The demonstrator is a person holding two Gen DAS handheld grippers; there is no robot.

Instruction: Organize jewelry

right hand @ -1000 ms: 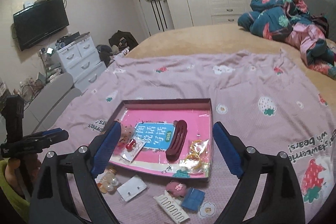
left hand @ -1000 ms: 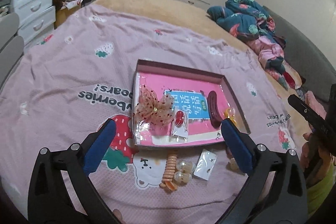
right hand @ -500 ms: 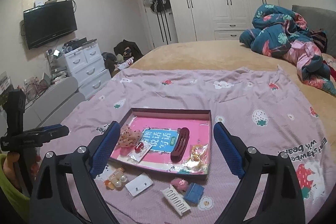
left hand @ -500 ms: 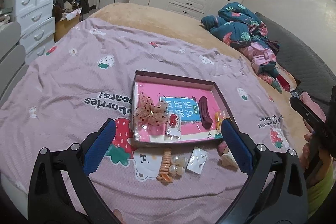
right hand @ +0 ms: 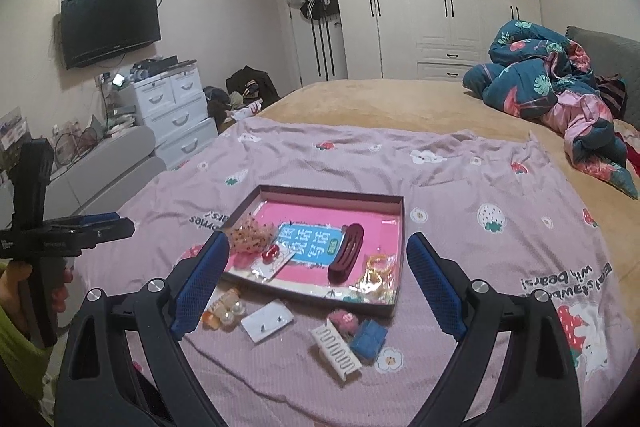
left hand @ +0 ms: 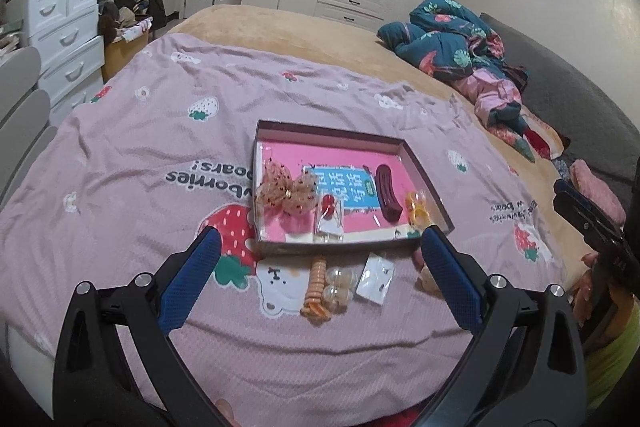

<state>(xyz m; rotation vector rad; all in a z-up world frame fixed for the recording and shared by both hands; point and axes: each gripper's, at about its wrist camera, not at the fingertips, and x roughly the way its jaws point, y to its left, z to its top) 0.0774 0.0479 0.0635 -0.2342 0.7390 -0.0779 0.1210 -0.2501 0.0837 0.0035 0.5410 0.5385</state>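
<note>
Left tongs (left hand: 316,247): jaws spread wide, nothing between them, held above the pink bedspread (left hand: 132,155) and aimed forward and slightly down at the near edge of the tray (left hand: 424,167). In the right wrist view these tongs appear at the left edge, level, gripped by a hand (right hand: 24,291) from below.

Right tongs (right hand: 318,255): jaws likewise spread wide and empty, held above the bedspread, aimed at the tray's near right portion.

Tray contents, left to right: a dotted mesh bow (left hand: 286,191), a small bag with red beads (left hand: 330,213), a dark red hair clip (left hand: 388,193), and a bag of yellow pieces (left hand: 418,209) at the near right corner.

Loose items on the bedspread, just in front of the tray: an orange coil hair tie (left hand: 316,287), touching it a pearl piece (left hand: 338,287), an earring card (left hand: 376,279), a white comb clip (right hand: 336,347), a pink pompom (right hand: 344,321) and a blue square piece (right hand: 370,341), the last three close together.
</note>
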